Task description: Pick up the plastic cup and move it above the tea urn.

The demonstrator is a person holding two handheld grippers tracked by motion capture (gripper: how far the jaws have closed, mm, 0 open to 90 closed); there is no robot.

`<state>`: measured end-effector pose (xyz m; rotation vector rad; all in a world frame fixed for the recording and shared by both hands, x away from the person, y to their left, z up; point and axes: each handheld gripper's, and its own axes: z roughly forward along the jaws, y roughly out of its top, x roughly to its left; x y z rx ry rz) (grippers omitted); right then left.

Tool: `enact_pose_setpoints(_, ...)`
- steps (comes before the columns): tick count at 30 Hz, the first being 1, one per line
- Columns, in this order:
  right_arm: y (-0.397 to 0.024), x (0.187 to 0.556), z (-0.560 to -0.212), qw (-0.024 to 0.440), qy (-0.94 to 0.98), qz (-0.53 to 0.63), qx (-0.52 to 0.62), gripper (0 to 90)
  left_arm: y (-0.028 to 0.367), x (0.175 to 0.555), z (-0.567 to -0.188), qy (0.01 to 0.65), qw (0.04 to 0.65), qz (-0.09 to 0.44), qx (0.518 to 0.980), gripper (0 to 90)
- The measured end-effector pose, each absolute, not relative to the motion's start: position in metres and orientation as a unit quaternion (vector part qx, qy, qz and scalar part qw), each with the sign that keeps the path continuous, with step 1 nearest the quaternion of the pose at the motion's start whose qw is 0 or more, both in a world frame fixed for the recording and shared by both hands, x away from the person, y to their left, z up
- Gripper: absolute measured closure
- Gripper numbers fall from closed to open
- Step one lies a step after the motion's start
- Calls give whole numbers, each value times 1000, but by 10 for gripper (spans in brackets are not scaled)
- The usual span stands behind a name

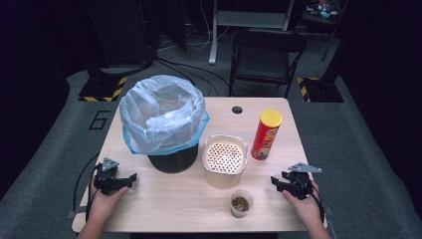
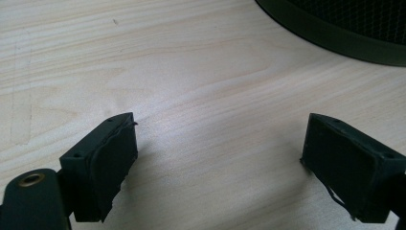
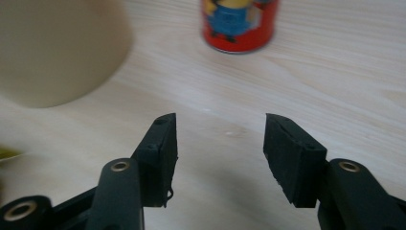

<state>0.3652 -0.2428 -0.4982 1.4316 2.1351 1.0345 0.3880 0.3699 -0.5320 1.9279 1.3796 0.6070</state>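
My left gripper [image 1: 130, 178] rests open on the wooden table [image 1: 164, 199] at the front left, nothing between its jaws [image 2: 215, 158]. A black bin [image 1: 171, 160] lined with a pale blue bag [image 1: 161, 112] stands just beyond it; the bin's dark base [image 2: 335, 33] shows in the left gripper view. My right gripper [image 1: 275, 181] sits open at the front right, jaws apart over bare wood [image 3: 220, 143]. Ahead of it stand a red chip can with a yellow lid [image 1: 265, 134] [image 3: 239, 24] and a cream container with a perforated insert [image 1: 224, 160] [image 3: 57, 48].
A small clear cup with brown contents [image 1: 241, 203] stands near the front edge between the grippers. A round hole [image 1: 237, 109] marks the table's far side. Beyond the table are a black folding chair [image 1: 266, 55] and floor cables.
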Motion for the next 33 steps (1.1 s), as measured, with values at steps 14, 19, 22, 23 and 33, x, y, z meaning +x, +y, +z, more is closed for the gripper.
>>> enact_pose_setpoints(14, -193, 310, -446, 159, 785, 424, 422, 259, 370, 388, -531, 529, 336, 234, 743, 116)
enact_pose_setpoints(19, -179, 305, -444, 149, 793, 434, 400, 194, 370, 388, -531, 530, 336, 233, 743, 116)
enact_pose_setpoints(22, -162, 297, -441, 148, 803, 439, 376, 143, 370, 388, -531, 529, 336, 233, 743, 116)
enact_pose_setpoints(23, -162, 297, -441, 148, 803, 439, 376, 143, 370, 388, -531, 529, 336, 233, 743, 116)
enact_pose_setpoints(33, -135, 289, -450, 148, 810, 440, 359, 109, 369, 389, -532, 532, 342, 231, 739, 115)
